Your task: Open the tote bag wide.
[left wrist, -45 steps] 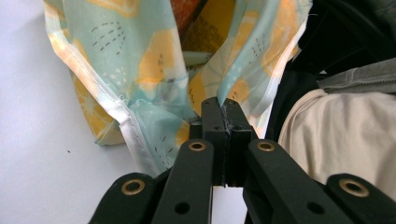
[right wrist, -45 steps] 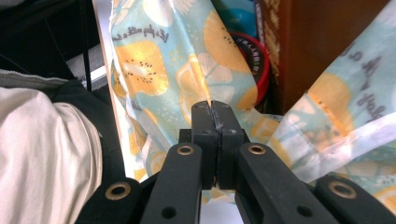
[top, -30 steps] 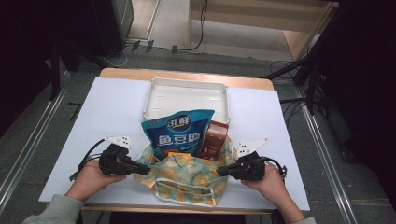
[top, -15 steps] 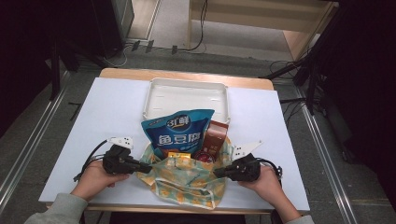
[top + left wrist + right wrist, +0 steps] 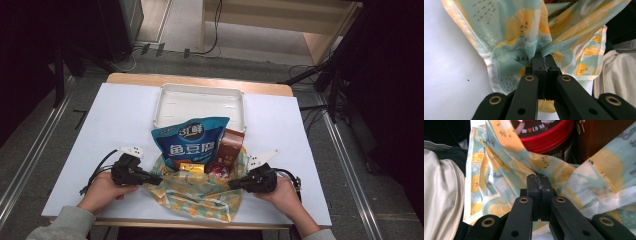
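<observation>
- Table top [image 5: 115,125]: white sheet over a wooden board; the wood shows as a strip along the far edge. Bare surface to the left of the left hand and along the far left.
- Left hand [image 5: 102,186]: enters from the bottom edge in a grey sleeve, near the table's front edge.
- Left gripper [image 5: 156,179]: points toward the middle of the table; cable loops out to its left. In the left gripper view [image 5: 543,61] its jaws are pressed together with the bag's fabric pinched between them.
- Lemon-print fabric bag [image 5: 200,192]: centre front of the table, mouth open toward the far side, its lower hem hanging just past the front edge. Held at its left and right rim.
- Blue snack pouch [image 5: 192,142]: stands in the bag's mouth, its top leaning over the tray's near rim.
- Small yellow packet [image 5: 191,167]: in the mouth, below the pouch.
- White tray [image 5: 165,105]: empty, rectangular, behind the bag, close to the far edge.
- Red-lidded tub [image 5: 218,170]: in the mouth, right of the packet.
- Brown carton [image 5: 230,147]: upright behind the tub, touching the pouch.
- Right gripper [image 5: 234,185]: jaws closed on the bag's right rim, seen clamped on fabric in the right gripper view [image 5: 539,181].
- Right hand [image 5: 282,192]: near the front edge; open white surface beyond it to the right edge.
</observation>
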A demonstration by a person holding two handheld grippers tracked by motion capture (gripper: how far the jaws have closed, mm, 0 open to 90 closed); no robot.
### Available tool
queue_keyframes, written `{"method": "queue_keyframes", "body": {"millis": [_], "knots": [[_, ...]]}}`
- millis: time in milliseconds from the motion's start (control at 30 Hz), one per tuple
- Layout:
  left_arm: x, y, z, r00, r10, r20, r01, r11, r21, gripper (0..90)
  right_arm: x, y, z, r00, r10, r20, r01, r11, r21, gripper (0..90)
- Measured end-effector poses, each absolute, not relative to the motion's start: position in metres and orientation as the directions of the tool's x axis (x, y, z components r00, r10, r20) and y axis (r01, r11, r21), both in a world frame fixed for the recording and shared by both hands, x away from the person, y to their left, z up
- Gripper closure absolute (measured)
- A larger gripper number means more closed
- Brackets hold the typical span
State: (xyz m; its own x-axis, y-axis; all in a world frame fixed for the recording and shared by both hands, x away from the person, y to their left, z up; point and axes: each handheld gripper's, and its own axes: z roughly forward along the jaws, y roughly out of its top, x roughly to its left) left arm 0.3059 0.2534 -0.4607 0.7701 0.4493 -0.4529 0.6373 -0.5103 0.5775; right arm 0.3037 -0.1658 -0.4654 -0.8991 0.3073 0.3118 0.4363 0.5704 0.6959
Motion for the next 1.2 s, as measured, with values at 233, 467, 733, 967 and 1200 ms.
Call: {"method": "queue_keyframes", "body": {"millis": [233,467,733,967,1200], "knots": [[0.308,0.256,-0.463,0.759,0.467,-0.454,0.65,-0.511,0.562,90.0,0.305,-0.167,-0.47,-0.898,0.319,0.304,0.439,0.58,0.687,90.0],[0.309,0.258,-0.467,0.757,0.475,-0.447,0.652,-0.526,0.546,90.0,0.307,-0.168,-0.476,-0.877,0.372,0.305,0.479,0.612,0.629,90.0],[0.304,0.262,-0.458,0.78,0.45,-0.434,0.624,-0.521,0.583,81.1,0.305,-0.171,-0.471,-0.88,0.355,0.314,0.472,0.598,0.647,81.5],[0.295,0.269,-0.439,0.796,0.432,-0.425,0.603,-0.501,0.62,69.6,0.296,-0.182,-0.454,-0.882,0.338,0.329,0.468,0.546,0.695,71.7],[0.288,0.264,-0.412,0.818,0.415,-0.398,0.571,-0.501,0.651,74.8,0.289,-0.19,-0.433,-0.887,0.343,0.311,0.452,0.499,0.74,77.1]]}}
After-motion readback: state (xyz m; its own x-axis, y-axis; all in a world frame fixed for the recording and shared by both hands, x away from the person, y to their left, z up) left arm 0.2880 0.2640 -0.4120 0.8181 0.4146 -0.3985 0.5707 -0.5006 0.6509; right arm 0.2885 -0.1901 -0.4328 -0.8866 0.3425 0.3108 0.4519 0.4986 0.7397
